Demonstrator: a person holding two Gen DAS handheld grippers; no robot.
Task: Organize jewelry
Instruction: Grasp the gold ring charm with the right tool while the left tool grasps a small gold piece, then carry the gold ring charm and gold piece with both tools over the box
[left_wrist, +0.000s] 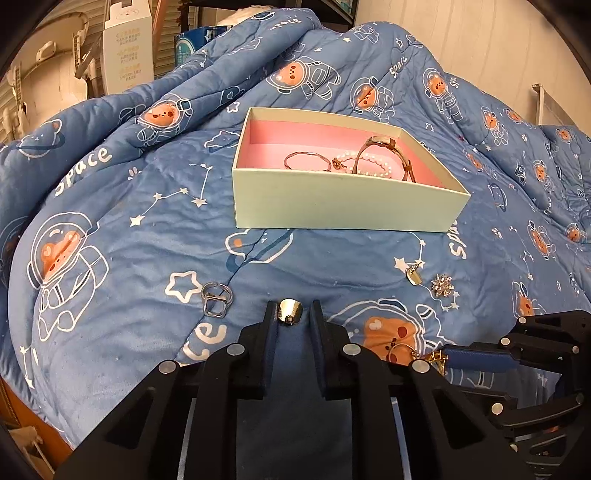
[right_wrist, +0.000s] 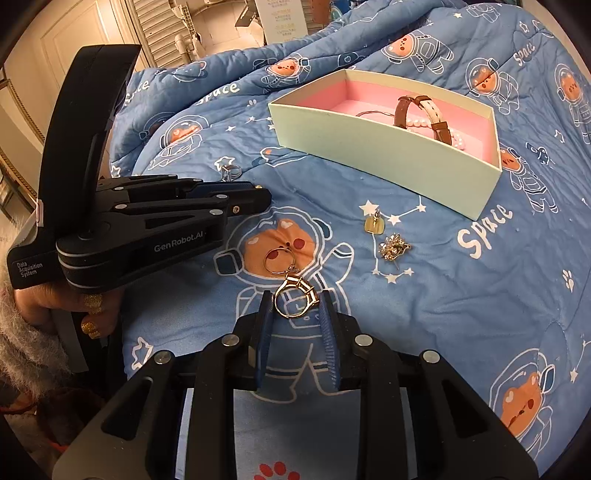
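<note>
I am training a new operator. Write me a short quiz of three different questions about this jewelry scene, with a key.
1. True or false: the brown-strap watch lies inside the pale green box.
2. Which piece sits between the fingertips of the right gripper? A) silver ring B) gold geometric earring C) pearl bracelet
3. Fill in: the small gold cone-shaped piece rests on the blue quilt between the open fingers of the ____ gripper.

Key
1. True.
2. B: the gold geometric earring. The silver ring lies loose on the quilt; the pearl bracelet is in the box.
3. Left.
</note>
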